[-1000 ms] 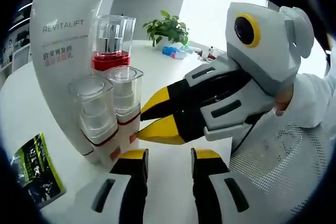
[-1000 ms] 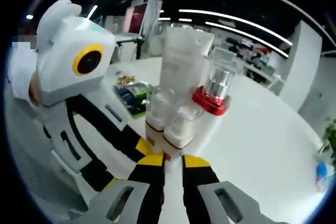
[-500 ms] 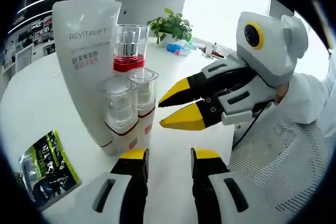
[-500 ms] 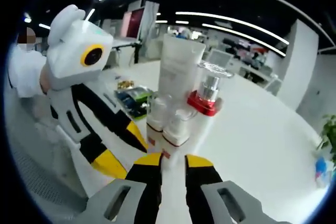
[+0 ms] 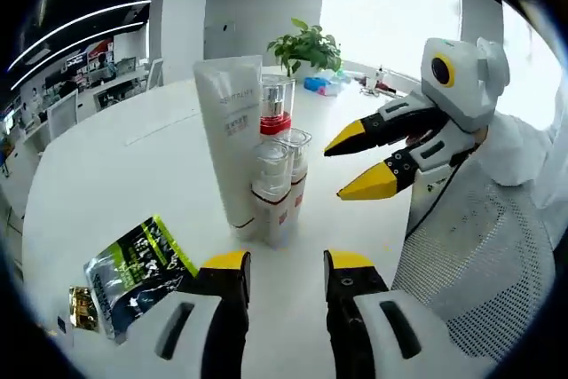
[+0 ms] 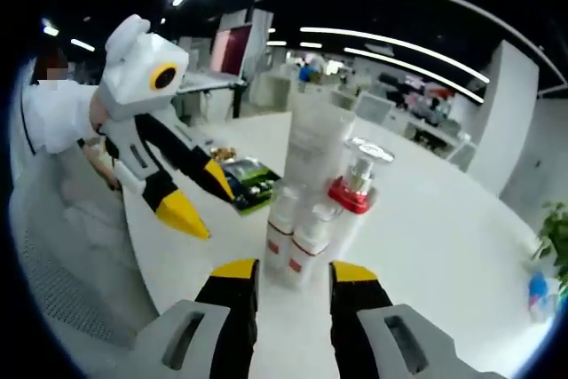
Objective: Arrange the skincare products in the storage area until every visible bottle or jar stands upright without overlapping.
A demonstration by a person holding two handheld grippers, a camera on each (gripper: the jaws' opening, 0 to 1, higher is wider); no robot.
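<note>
Four skincare products stand upright in a tight cluster on the white table [image 5: 106, 175]. They are a tall white tube [image 5: 226, 135], a pump bottle with a red collar [image 5: 276, 108] and two small clear-capped bottles [image 5: 271, 191] [image 5: 296, 161]. My left gripper [image 5: 284, 265] is open just short of the cluster, nothing between its jaws. The right gripper [image 5: 342, 172] hangs open to the cluster's right. In the right gripper view the tube [image 6: 315, 144], red-collared bottle [image 6: 355, 191] and small bottles [image 6: 282, 217] stand ahead of my open right gripper [image 6: 293, 274]. The left gripper [image 6: 213, 212] is off to their left.
A green sachet [image 5: 138, 271] lies flat on the table left of the cluster, with a small gold packet [image 5: 78, 305] beside it. A potted plant [image 5: 306, 46] and small blue items [image 5: 318, 86] stand at the far edge. The person's white sleeve [image 5: 524, 157] is on the right.
Both grippers have drawn back from the cluster, which now looks smaller and farther. The right gripper's jaws stand wider apart than before. The products have not moved.
</note>
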